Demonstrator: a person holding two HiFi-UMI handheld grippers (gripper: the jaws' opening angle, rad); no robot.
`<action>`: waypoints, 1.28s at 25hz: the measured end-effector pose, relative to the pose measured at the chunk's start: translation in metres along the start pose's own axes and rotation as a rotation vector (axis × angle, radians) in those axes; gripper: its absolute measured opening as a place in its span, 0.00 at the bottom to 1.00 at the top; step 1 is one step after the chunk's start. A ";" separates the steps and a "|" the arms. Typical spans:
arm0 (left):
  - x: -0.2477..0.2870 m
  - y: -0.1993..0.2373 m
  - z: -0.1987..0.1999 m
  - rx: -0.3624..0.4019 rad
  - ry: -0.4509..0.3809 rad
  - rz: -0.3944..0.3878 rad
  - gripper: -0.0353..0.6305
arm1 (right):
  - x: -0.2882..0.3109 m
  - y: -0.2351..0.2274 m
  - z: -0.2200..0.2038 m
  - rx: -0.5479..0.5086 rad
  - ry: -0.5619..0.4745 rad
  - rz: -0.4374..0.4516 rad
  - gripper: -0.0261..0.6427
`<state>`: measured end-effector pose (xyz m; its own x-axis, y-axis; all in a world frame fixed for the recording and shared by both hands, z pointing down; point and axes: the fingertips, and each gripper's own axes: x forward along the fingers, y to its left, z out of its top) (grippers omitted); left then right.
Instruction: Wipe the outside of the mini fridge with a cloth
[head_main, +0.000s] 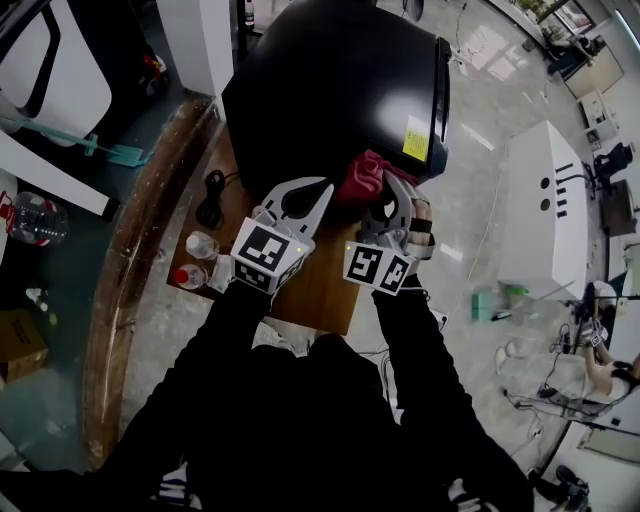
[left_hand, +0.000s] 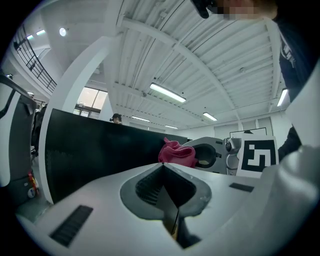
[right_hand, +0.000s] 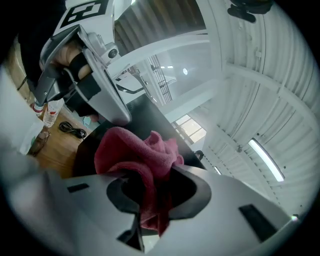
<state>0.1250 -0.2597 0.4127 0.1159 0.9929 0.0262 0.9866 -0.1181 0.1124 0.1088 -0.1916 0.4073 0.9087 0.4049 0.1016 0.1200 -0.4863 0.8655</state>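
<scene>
Two grippers are hovering by the black mini fridge (head_main: 330, 80) on the desk (head_main: 310, 290). The right gripper (head_main: 385, 200) is clenching a bunched red cloth (head_main: 362, 175) against the fridge's near top edge. The left gripper (head_main: 298, 200) is clenched on nothing. Being soft and limp, the cloth is probably best pinched by a thick fold.

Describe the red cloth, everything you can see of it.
The cloth is a pinkish-red terry-looking rag, soft and fuzzy, crumpled into a loose bunch and not spread flat. The right gripper is closed on a fold of it. Most of the bundle bulges out past the jaws and a short tail hangs down between them. It sits at the near edge of the black mini fridge, apparently touching it, just below the yellow sticker. No stains or print show on it.
</scene>
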 end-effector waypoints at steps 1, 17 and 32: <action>0.002 0.002 -0.005 -0.003 0.006 0.004 0.06 | 0.001 0.007 -0.004 0.001 0.005 0.018 0.18; 0.021 0.023 -0.128 -0.069 0.130 0.084 0.06 | 0.024 0.121 -0.072 0.068 0.056 0.229 0.18; 0.036 0.035 -0.222 -0.134 0.309 0.108 0.06 | 0.045 0.251 -0.149 0.126 0.178 0.453 0.17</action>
<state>0.1385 -0.2309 0.6385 0.1588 0.9262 0.3419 0.9444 -0.2434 0.2209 0.1207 -0.1802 0.7024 0.7994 0.2525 0.5451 -0.2134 -0.7289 0.6506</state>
